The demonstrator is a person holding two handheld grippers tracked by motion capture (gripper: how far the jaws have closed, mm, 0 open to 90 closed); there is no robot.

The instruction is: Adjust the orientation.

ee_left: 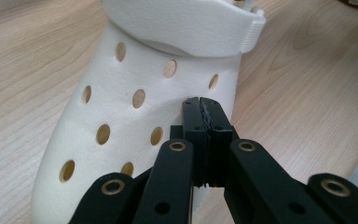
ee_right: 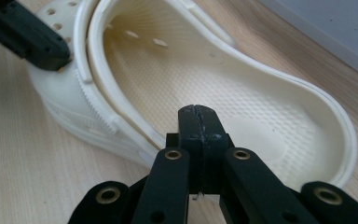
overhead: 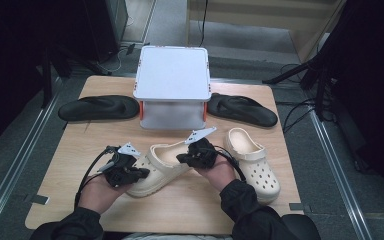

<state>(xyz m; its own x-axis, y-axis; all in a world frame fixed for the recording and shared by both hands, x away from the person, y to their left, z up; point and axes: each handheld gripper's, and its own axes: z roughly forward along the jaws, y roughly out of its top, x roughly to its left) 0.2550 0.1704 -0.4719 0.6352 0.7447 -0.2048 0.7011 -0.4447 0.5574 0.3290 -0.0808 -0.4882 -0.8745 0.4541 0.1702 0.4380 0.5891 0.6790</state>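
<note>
Overhead, wooden table [overhead: 70, 150] on grey floor [overhead: 10, 145]; surroundings dark, perhaps equipment.

Cream holed clog [overhead: 157, 167] upright on table, between both grippers.

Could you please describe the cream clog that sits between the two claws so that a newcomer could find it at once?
Start at the white box at the table's far middle, then come straight toward the person. The cream clog lies just in front of it, angled, with the left claw at its holed toe and the right claw at its heel opening. Its twin lies apart to the right with no claw near it.
</note>
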